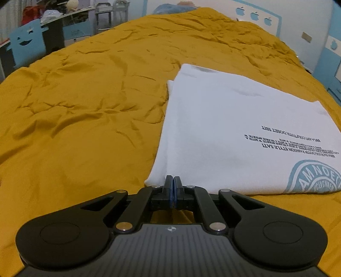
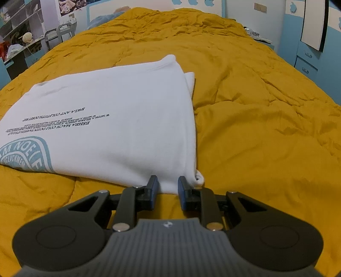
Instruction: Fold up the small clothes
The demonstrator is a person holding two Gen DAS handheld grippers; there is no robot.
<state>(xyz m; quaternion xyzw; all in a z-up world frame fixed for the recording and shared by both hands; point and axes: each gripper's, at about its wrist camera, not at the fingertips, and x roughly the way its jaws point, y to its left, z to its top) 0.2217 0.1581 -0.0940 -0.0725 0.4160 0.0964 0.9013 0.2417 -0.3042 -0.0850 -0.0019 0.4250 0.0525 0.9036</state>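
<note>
A white T-shirt [image 1: 230, 132] with black text and a blue round logo lies folded on the mustard bedspread [image 1: 85, 106]. It also shows in the right wrist view [image 2: 119, 119]. My left gripper [image 1: 173, 181] is shut at the shirt's near left corner, its tips at the fabric edge; I cannot tell whether cloth is pinched. My right gripper [image 2: 168, 182] is open, its fingers astride the shirt's near right corner, where a small roll of fabric sticks out.
The bedspread [image 2: 266, 127] is wrinkled and spreads wide around the shirt. A desk with clutter [image 1: 53, 19] and a blue chair [image 1: 27, 42] stand at the far left. Blue drawers [image 2: 307, 61] stand at the right.
</note>
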